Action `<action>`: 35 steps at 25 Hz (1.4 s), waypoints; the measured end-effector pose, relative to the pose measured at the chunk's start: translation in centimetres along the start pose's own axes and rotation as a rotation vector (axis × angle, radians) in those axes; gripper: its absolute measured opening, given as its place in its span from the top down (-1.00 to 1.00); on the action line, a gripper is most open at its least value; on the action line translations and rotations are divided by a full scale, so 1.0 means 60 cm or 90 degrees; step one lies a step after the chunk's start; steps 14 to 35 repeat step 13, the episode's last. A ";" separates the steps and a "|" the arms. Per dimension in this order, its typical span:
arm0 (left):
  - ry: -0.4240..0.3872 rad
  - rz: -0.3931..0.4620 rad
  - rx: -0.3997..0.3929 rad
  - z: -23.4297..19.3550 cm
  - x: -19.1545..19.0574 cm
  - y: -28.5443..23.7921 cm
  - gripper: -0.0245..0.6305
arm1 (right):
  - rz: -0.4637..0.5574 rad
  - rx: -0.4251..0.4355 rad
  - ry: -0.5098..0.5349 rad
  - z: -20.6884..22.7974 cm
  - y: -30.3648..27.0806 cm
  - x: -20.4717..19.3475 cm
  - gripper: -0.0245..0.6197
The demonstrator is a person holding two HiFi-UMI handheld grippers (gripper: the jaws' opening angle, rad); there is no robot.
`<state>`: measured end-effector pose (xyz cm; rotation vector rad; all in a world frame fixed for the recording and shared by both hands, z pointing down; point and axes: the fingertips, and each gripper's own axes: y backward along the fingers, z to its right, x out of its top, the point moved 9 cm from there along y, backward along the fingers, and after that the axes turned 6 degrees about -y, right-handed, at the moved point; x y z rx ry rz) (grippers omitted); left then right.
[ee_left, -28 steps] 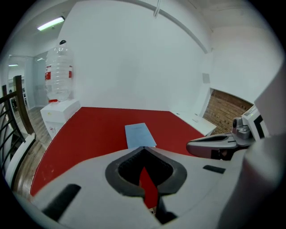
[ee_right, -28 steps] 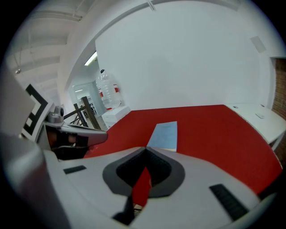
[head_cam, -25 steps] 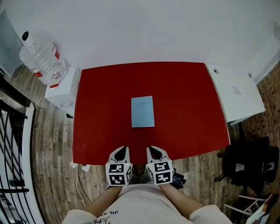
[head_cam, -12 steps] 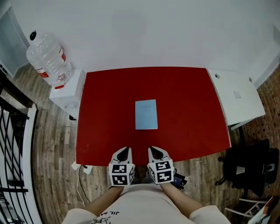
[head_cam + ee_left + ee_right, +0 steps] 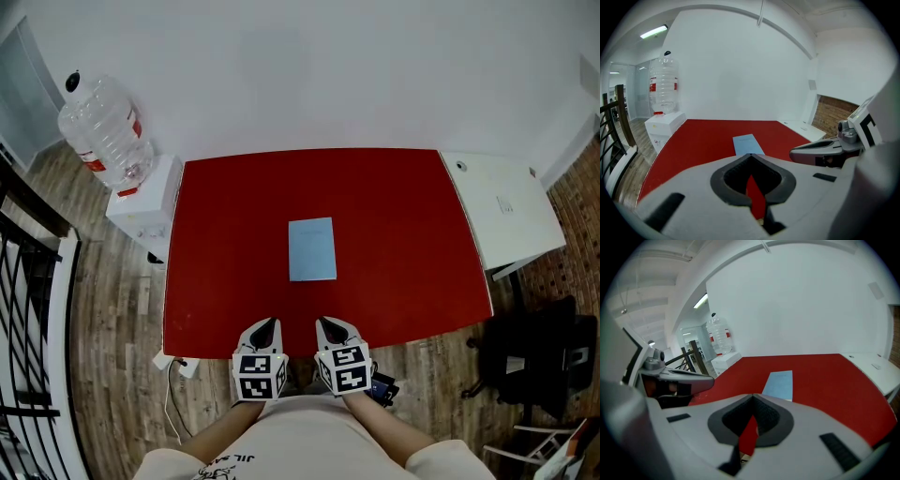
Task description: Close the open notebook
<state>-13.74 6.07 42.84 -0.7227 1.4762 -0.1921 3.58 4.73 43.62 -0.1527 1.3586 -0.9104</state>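
A person's bare forearms [image 5: 228, 428] reach in from the bottom edge, each ending in a handheld gripper topped with a marker cube. The left gripper [image 5: 266, 325] and right gripper [image 5: 324, 324] sit side by side at the near edge of a red table [image 5: 403, 244] – both with jaws pressed together, tips meeting, nothing between them. Well beyond them, at the table's middle, the notebook [image 5: 312, 249] lies flat with its light-blue cover up, apart from both grippers. Farther off, a large water bottle [image 5: 101, 131] stands on a white stand [image 5: 141, 202] at the table's left – a white cabinet [image 5: 506, 202] adjoins its right, before a white wall [image 5: 309, 75].
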 end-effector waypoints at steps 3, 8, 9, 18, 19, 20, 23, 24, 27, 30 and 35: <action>0.003 -0.002 -0.002 0.000 -0.002 0.002 0.91 | 0.001 -0.001 0.000 -0.002 0.003 -0.001 0.91; 0.005 -0.004 -0.004 -0.002 -0.005 0.001 0.91 | 0.000 -0.002 0.000 -0.004 0.001 -0.001 0.91; 0.003 -0.004 -0.004 -0.002 -0.005 0.001 0.91 | -0.001 -0.002 0.000 -0.004 0.001 -0.001 0.91; -0.011 -0.005 -0.005 0.004 -0.006 0.002 0.91 | -0.003 -0.003 0.001 -0.001 0.003 -0.004 0.91; -0.011 -0.005 -0.005 0.004 -0.006 0.002 0.91 | -0.003 -0.003 0.001 -0.001 0.003 -0.004 0.91; -0.011 -0.005 -0.005 0.004 -0.006 0.002 0.91 | -0.003 -0.003 0.001 -0.001 0.003 -0.004 0.91; -0.011 -0.005 -0.005 0.004 -0.006 0.002 0.91 | -0.003 -0.003 0.001 -0.001 0.003 -0.004 0.91; -0.011 -0.005 -0.005 0.004 -0.006 0.002 0.91 | -0.003 -0.003 0.001 -0.001 0.003 -0.004 0.91; -0.011 -0.005 -0.005 0.004 -0.006 0.002 0.91 | -0.003 -0.003 0.001 -0.001 0.003 -0.004 0.91; -0.011 -0.005 -0.005 0.004 -0.006 0.002 0.91 | -0.003 -0.003 0.001 -0.001 0.003 -0.004 0.91; -0.011 -0.005 -0.005 0.004 -0.006 0.002 0.91 | -0.003 -0.003 0.001 -0.001 0.003 -0.004 0.91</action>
